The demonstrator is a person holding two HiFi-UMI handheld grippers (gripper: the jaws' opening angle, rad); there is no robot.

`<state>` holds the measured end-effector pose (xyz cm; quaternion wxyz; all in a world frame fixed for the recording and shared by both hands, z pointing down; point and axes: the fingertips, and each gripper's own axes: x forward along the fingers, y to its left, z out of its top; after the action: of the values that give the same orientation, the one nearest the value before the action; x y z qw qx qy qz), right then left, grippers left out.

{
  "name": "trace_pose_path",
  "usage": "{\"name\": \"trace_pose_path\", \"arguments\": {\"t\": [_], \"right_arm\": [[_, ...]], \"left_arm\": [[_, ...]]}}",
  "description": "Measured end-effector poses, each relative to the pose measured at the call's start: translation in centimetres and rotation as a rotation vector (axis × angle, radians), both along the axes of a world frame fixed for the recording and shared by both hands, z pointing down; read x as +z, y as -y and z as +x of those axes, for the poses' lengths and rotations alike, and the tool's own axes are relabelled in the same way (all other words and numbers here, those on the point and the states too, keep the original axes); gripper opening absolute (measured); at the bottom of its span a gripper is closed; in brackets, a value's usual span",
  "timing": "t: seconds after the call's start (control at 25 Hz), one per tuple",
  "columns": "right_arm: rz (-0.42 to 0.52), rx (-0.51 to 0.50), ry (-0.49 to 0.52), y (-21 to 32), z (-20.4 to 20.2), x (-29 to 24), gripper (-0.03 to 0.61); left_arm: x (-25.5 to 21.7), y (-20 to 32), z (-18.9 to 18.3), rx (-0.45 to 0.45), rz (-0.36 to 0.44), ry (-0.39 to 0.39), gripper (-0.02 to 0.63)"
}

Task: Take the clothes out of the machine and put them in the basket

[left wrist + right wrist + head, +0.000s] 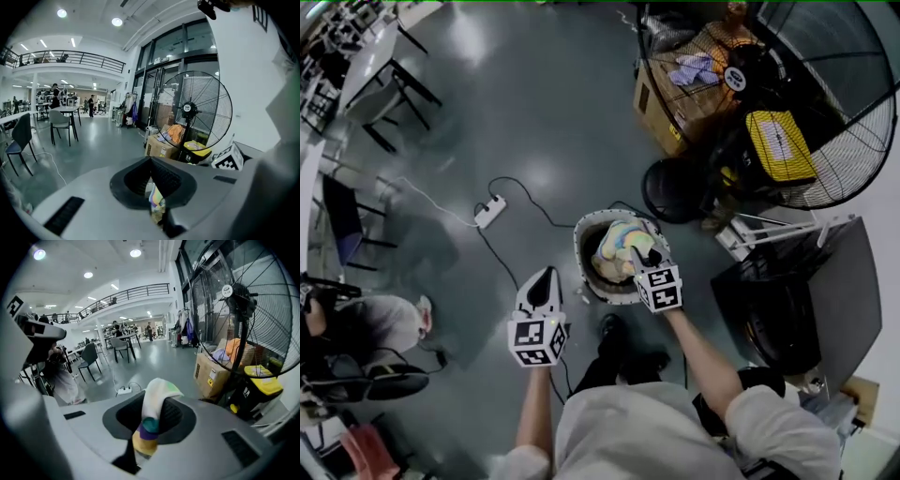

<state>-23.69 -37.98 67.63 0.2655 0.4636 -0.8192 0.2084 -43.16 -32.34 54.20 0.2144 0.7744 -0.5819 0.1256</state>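
Head view: the right gripper (643, 258) hangs over the round white basket (581, 246) on the floor. Its jaws are closed on a pastel striped cloth (617, 246), whose bulk lies inside the basket. The left gripper (547, 277) is just beside the basket's rim, its jaws drawn to a point with nothing hanging from them. The dark machine (773, 305) stands well apart at the right.

Left gripper view: the jaws meet. Low in the slit between them shows a sliver of pastel fabric, which I judge to lie beyond the gripper, not in its grip.

Right gripper view: the pads pinch the cloth near one end. A white fold bulges above the jaws, and teal, purple and yellow bands trail below.

The cloth looks light, limp and not slippery, so it will likely sag and drape from any pinch. A bunched fold gives the surest hold. Letting go here should drop it into the basket.
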Motion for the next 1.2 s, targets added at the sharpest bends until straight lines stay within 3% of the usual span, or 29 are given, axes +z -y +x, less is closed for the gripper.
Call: {"name": "trace_pose_path", "arguments": {"t": [0.2, 0.24, 0.28, 0.32, 0.36, 0.52, 0.6, 0.88, 1.2], "right_arm": [[-0.176, -0.045, -0.087, 0.4, -0.6, 6.9, 0.085], [-0.209, -0.054, -0.107, 0.4, -0.7, 8.1, 0.113], [-0.231, -0.061, -0.124, 0.3, -0.8, 8.9, 0.183], [-0.237, -0.064, -0.135, 0.3, -0.8, 9.4, 0.276], [-0.231, -0.060, -0.140, 0.2, -0.7, 9.6, 0.307], [-0.194, -0.048, -0.102, -0.4, -0.2, 8.3, 0.317], [-0.159, -0.021, -0.077, -0.8, 0.3, 6.9, 0.289], [-0.002, 0.110, 0.003, -3.3, 4.6, -0.6, 0.074], [0.184, 0.245, 0.071, -9.3, 13.0, -10.2, 0.023]], "left_arm": [[1.6, 0.7, 0.4, 0.023, -0.029, 0.002, 0.018], [1.7, 0.9, 0.5, 0.028, -0.031, 0.002, 0.018], [1.8, 0.9, 0.5, 0.031, -0.031, 0.002, 0.018], [1.7, 1.0, 0.5, 0.033, -0.031, 0.003, 0.018], [1.7, 1.0, 0.5, 0.034, -0.031, 0.003, 0.018], [1.8, 1.2, 1.2, 0.047, -0.031, 0.000, 0.018], [1.8, 1.3, 2.0, 0.064, -0.028, -0.004, 0.018], [0.6, 0.6, 7.9, 0.159, -0.012, -0.022, 0.018], [-2.3, -1.5, 16.4, 0.302, 0.037, -0.035, 0.018]]}}
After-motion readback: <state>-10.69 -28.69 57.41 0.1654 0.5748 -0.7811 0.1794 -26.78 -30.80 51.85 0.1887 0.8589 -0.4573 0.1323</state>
